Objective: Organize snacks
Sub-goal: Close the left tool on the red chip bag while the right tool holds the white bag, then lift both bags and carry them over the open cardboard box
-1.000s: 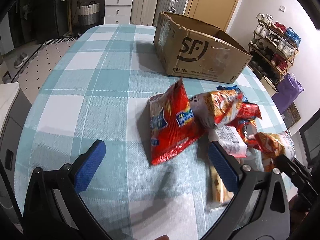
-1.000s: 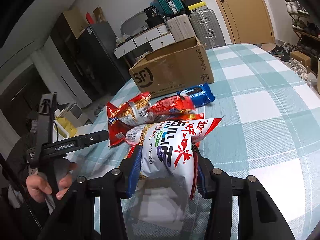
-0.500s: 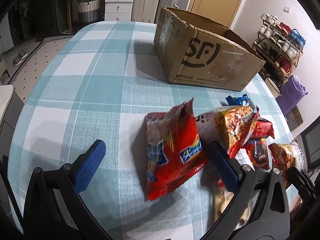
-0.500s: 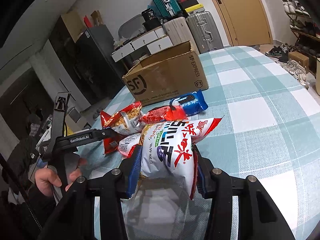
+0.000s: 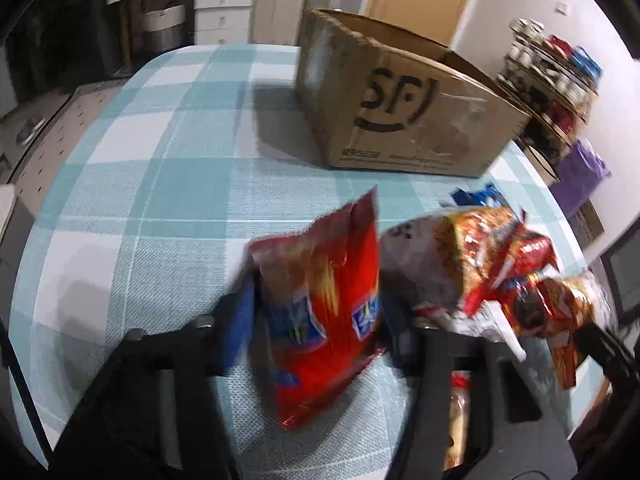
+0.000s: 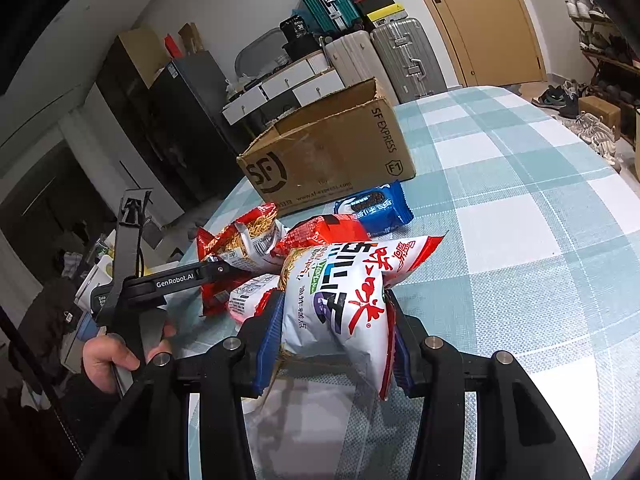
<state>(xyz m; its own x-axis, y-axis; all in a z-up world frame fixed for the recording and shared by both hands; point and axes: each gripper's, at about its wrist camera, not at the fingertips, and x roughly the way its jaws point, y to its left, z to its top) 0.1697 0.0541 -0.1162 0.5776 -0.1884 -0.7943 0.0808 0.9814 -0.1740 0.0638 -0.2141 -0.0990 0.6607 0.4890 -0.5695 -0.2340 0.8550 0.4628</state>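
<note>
Left gripper (image 5: 316, 320) closing on the red snack bag (image 5: 320, 300) between its jaws, the bag's long axis pointing toward the SF cardboard box (image 5: 400, 112) ahead on the table; right gripper (image 6: 332, 332) clamps a white noodle packet (image 6: 344, 292).

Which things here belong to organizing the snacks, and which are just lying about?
Part of the job:
- red snack bag, left gripper closing on it
- white snack bag, in right gripper
- blue cookie pack
- SF cardboard box

Lying about:
- suitcases
- shoe rack
- purple bag
</note>
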